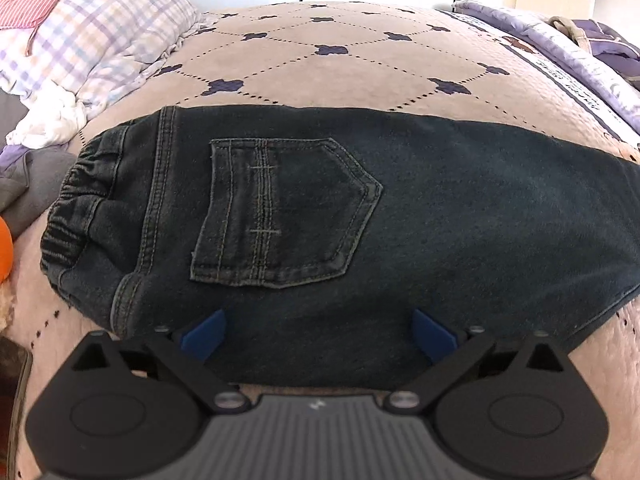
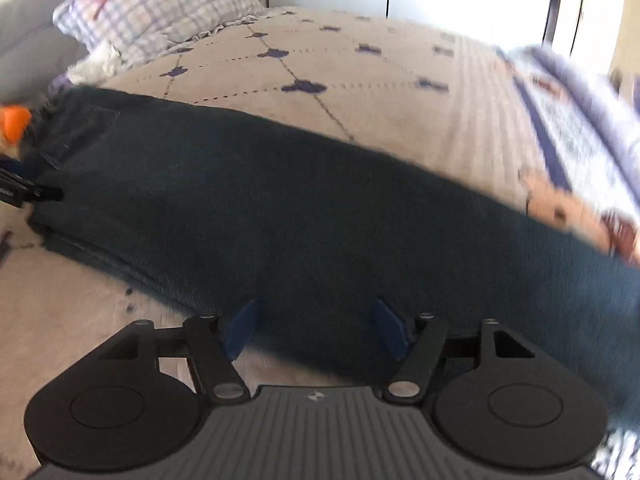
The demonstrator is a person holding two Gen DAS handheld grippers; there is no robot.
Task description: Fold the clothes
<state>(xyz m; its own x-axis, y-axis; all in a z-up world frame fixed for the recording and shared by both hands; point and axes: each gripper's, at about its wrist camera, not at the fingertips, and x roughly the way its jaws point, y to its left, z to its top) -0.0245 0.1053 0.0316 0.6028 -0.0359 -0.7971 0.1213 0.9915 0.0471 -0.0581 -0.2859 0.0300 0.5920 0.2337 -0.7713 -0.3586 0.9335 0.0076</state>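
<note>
Jeans [image 1: 400, 208]: dark blue-black denim, heavy weave, folded lengthwise into a long band and lying flat across the bed [image 1: 320, 68]. Waistband [image 1: 76, 200] at the left end, gathered and elasticated, puckered into fine ridges. Back pocket [image 1: 280, 212] facing up, five-sided with a pointed lower edge, outlined in pale double stitching with two short bar tacks. A curved double-stitched seam runs beside the pocket. In the right wrist view the same jeans [image 2: 320, 216] run as a slanted band, layered edges visible at the near left; picture blurred.

Bed cover: beige quilted fabric, finely dimpled, with dotted diamond lines and dark purple clover-shaped patches at the crossings.

Pillow [image 1: 104, 36]: soft, plaid in lilac, peach and white, frilled edge, at the far left corner.

Blanket [image 1: 580, 64]: lilac-patterned, rumpled, along the far right edge.

Left gripper [image 1: 318, 334]: black hinged arms, ribbed grey body, blue flat fingertips [image 1: 204, 336]. Jaws spread wide, tips over the near edge of the jeans, below the pocket; contact with the cloth cannot be told.

Right gripper [image 2: 316, 328]: same build, blue fingertips [image 2: 242, 328]. Jaws held apart at a moderate width, tips at the near edge of the jeans, nothing pinched between them.
</note>
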